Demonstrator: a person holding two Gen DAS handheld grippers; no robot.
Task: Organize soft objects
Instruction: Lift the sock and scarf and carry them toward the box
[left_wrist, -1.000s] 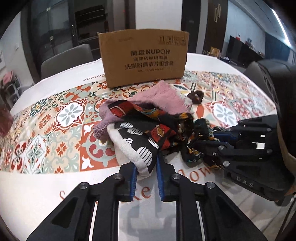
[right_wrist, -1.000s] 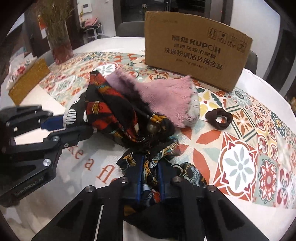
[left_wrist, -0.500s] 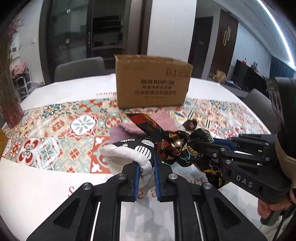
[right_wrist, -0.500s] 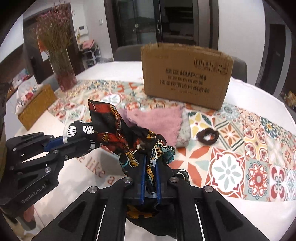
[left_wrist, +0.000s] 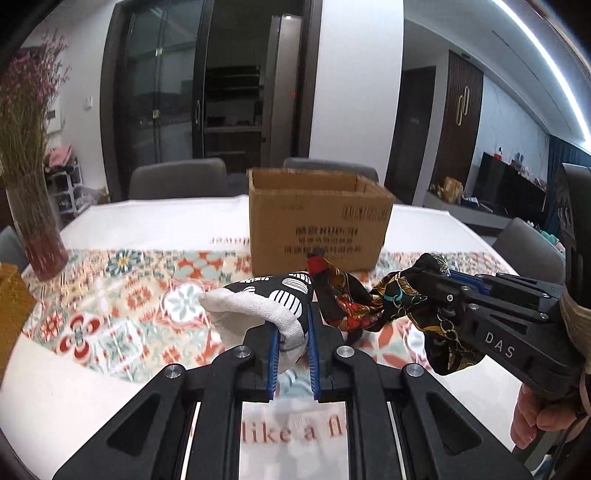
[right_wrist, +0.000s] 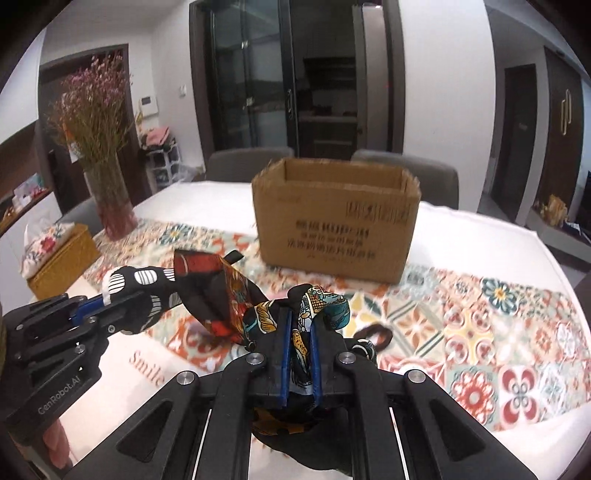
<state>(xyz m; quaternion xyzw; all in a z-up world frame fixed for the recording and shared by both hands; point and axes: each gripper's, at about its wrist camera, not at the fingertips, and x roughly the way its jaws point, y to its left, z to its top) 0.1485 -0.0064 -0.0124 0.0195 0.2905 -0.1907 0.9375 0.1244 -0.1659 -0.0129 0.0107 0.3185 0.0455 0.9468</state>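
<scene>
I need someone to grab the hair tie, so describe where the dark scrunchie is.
Find the open cardboard box on the patterned table runner. In front of it, toward the right, the dark scrunchie lies flat: a small brown ring, the only loose soft item not lifted.

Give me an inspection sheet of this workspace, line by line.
Surface: white table with a patterned tile runner.
Job's things: patterned scarf held between both tongs; open cardboard box behind it; dark hair tie on the runner.
Clutter: vase of dried flowers; yellow tissue box.
Grippers: left tongs shut on the scarf's black-and-white end; right tongs shut on its other end.
Cables: thin cord by the right hand.
Surroundings: grey chairs, dark glass doors.
</scene>
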